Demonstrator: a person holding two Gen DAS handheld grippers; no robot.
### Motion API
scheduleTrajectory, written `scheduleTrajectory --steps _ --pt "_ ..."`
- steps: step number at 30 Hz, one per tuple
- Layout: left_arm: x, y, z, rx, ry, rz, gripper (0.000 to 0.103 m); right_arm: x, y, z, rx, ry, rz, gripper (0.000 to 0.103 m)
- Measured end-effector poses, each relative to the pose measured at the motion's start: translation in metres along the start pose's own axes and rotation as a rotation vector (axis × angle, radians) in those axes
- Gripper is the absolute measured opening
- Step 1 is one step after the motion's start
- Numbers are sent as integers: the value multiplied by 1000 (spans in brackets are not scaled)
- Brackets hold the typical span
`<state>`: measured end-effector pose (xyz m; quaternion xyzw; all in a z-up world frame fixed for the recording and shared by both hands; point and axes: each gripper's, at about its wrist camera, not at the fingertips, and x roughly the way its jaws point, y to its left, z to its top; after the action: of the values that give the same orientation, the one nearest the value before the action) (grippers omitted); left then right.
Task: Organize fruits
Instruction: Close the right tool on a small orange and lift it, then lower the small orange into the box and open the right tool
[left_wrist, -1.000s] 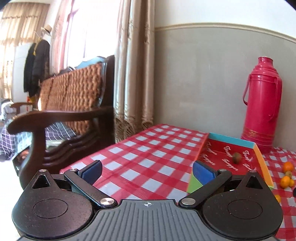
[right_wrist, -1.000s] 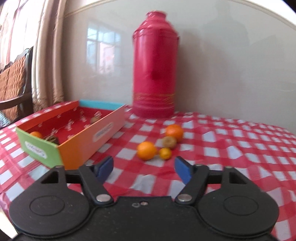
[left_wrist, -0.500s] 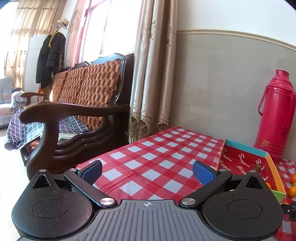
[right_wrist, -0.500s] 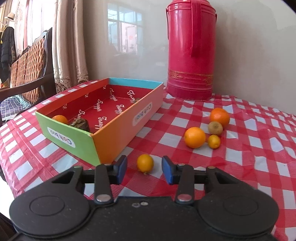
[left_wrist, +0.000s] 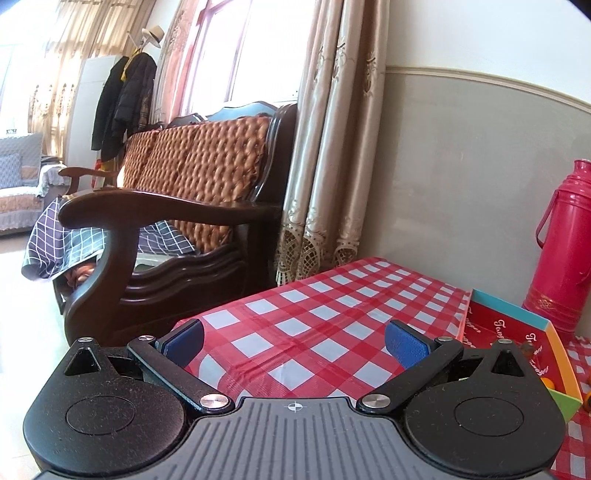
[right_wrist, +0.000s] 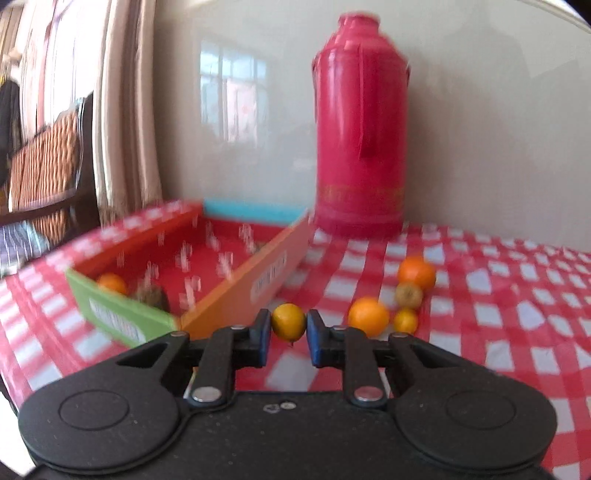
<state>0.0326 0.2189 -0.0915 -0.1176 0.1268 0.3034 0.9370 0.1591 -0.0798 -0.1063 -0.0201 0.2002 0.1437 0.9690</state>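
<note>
Box: we see the box (right_wrist: 236, 291) left of the flask (right_wrist: 360, 147), already holding an orange and a brown fruit.
Right tongs (right_wrist: 289, 338): half a second ago spread around the small orange (right_wrist: 289, 321); now pinching it, just beside the box's near corner, so we judge the grasp made.
Left tongs (left_wrist: 295, 341): spread, idle, left of the box.
Loose fruit: four remain right of the box.
Writing: the box label is too blurred to read.

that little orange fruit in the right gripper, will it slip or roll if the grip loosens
Probably yes. The small orange fruit is round and smooth-skinned, so it would likely roll across the checked tablecloth. The right gripper holds it only at the pads' tips, so it may slip. It looks light.
</note>
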Motion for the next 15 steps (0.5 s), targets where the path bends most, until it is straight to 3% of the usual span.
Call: scheduleTrajectory --steps 5,15 --pt "0 3 -1 -10 -1 0 103 -3 11 23 -12 -63 52 12" --pt "0 8 -1 -17 -7 13 103 23 54 25 -72 10 163 13"
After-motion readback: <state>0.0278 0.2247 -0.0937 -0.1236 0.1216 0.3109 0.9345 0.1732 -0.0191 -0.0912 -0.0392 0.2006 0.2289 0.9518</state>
